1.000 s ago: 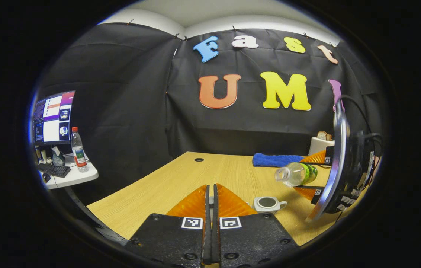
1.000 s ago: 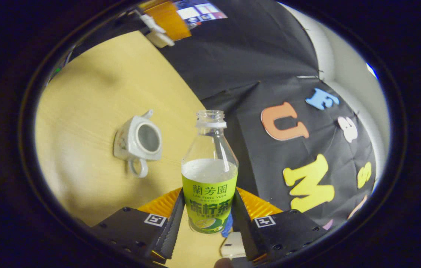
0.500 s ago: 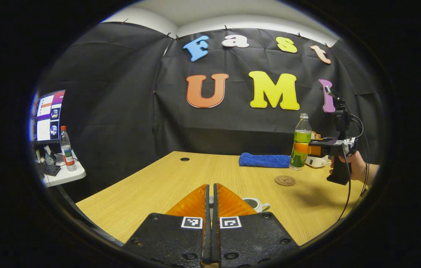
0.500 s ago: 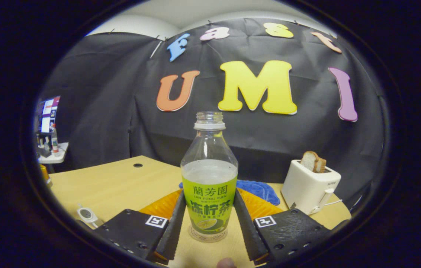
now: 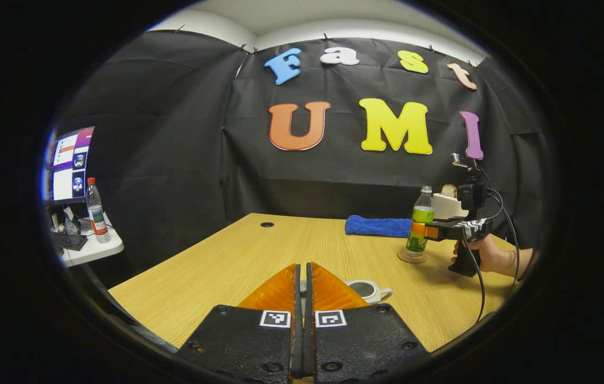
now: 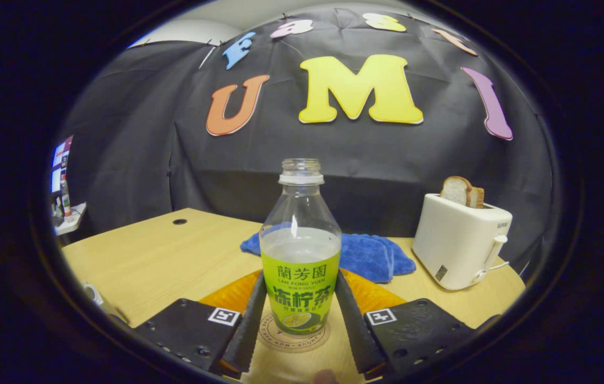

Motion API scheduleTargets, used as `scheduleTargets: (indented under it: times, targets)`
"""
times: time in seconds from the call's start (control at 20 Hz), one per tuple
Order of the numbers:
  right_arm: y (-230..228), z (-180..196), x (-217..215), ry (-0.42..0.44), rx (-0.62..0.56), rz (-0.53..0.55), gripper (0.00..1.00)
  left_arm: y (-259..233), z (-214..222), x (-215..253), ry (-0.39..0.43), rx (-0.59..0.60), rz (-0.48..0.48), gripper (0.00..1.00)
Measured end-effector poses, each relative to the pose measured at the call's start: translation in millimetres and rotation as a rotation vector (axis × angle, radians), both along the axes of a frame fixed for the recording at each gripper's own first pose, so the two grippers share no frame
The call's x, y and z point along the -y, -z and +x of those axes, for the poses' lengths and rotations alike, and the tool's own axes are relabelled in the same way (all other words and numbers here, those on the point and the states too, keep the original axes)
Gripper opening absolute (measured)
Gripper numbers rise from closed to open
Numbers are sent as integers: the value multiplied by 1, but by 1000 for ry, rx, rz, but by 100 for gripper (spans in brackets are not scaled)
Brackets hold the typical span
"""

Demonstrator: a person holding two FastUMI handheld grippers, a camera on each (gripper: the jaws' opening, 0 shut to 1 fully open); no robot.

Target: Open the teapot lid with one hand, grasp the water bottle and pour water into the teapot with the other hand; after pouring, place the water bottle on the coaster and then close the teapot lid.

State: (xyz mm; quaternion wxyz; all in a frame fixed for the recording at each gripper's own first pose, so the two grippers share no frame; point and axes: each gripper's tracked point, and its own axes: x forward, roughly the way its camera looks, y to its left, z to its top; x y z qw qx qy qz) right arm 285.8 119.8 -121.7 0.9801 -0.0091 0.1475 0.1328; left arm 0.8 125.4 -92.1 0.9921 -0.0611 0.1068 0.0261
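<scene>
The open white teapot (image 5: pixel 368 290) stands on the wooden table (image 5: pixel 238 261), just right of my left gripper (image 5: pixel 302 280). That gripper is shut, with a small pale piece, the teapot lid (image 5: pixel 302 288), pinched between its tips. A clear water bottle (image 6: pixel 300 256) with a green label stands upright and uncapped, partly full. My right gripper (image 6: pixel 300 314) is shut on its label. The bottle's base sits on or just above the round brown coaster (image 6: pixel 294 338). In the left gripper view the bottle (image 5: pixel 419 226), coaster (image 5: pixel 412 257) and right gripper (image 5: pixel 420 230) are at the right.
A white toaster (image 6: pixel 462 240) holding bread stands at the back right, and a blue towel (image 6: pixel 358 253) lies behind the bottle. A hand (image 5: pixel 491 256) holds the right gripper. Off the table's left stands a side table with a monitor (image 5: pixel 70 165) and another bottle (image 5: pixel 95 210).
The bottle went from tilted over the teapot to upright, then moved right and down onto the coaster. My left gripper stayed shut and almost still.
</scene>
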Motion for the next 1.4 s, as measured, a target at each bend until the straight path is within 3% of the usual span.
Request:
scheduleTargets:
  times: [0.1, 0.2, 0.25, 0.35, 0.65, 0.8, 1.1, 1.4]
  targets:
    - [1, 1, 0, 5, -2, -1, 70, 1, 0, 0, -3, -1, 0, 3]
    - [5, 1, 0, 9, -13, -4, 76, -1, 0, 0, -2, 2, 4, 3]
    - [4, 1, -1, 13, -13, 2, 89, -2, 1, 1, -1, 3, 5, 3]
    - [2, -7, 3, 19, -17, 0, 96, -2, 1, 4, 0, 6, 9, 2]
    - [-43, -121, 56, 25, 105, 6, 96, -9, 11, 44, 58, 43, 25, 3]
    - [-58, -180, 112, 118, 145, 7, 97, -8, 28, 81, 146, 77, 9, 3]
    - [-47, -212, 158, 222, 185, -12, 95, 7, 68, 96, 165, 93, 47, 3]
    - [-41, -213, 157, 220, 184, -6, 95, 33, 74, 85, 114, 46, 24, 3]
